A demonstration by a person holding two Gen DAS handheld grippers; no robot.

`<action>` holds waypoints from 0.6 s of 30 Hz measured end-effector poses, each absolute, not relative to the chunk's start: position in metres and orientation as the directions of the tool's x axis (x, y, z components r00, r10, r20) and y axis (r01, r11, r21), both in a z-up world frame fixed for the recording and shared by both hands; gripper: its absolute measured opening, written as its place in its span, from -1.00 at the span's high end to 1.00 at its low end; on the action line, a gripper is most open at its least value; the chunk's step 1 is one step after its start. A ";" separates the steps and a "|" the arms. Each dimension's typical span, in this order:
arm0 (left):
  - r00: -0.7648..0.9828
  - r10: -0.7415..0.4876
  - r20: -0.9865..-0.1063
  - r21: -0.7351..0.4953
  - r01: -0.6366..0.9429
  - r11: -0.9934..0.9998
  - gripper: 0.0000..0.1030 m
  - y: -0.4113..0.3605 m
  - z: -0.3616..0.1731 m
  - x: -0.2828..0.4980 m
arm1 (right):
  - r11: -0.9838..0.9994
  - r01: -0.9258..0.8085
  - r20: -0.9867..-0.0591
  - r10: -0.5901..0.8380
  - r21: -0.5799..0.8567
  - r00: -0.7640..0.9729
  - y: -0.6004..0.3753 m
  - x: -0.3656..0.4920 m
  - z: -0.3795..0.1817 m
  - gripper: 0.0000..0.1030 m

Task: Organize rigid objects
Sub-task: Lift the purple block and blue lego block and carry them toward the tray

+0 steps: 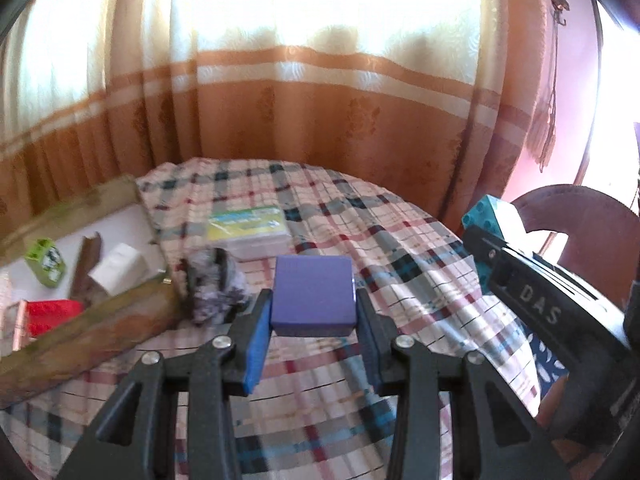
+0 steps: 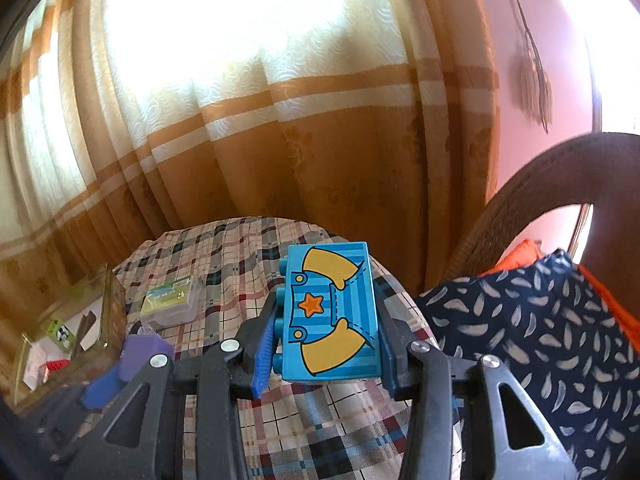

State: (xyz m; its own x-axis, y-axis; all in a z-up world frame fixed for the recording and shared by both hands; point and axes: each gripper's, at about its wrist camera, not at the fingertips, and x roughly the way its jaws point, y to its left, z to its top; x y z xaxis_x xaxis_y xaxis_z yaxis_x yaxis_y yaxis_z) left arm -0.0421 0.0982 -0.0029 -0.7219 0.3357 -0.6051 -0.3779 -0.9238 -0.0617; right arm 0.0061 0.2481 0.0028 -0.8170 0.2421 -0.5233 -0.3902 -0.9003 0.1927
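Note:
My left gripper (image 1: 314, 312) is shut on a purple block (image 1: 313, 294), held above the plaid-covered table (image 1: 400, 240). My right gripper (image 2: 326, 332) is shut on a blue toy brick (image 2: 332, 316) printed with yellow sleeves and an orange star, studs facing left. In the left wrist view the right gripper's black body carries that blue brick (image 1: 486, 216) at the right. The right wrist view shows the purple block (image 2: 146, 350) low at the left. A clear storage box (image 1: 80, 264) at the table's left holds a green carton (image 1: 45, 261), a white pack (image 1: 119, 268) and a red item (image 1: 52, 312).
A flat plastic case with a green-yellow label (image 1: 250, 234) lies mid-table. A dark crumpled cloth (image 1: 218, 284) sits by the box's corner. A brown chair (image 2: 560, 184) with a feather-print cushion (image 2: 528, 352) stands to the right. Curtains (image 1: 300, 100) hang behind the table.

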 end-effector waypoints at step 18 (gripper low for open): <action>-0.784 0.247 -0.569 -0.022 -0.286 -0.958 0.24 0.047 0.003 -0.026 | -0.907 -0.411 -0.467 0.328 0.086 -0.821 0.228 0.012 0.013 0.13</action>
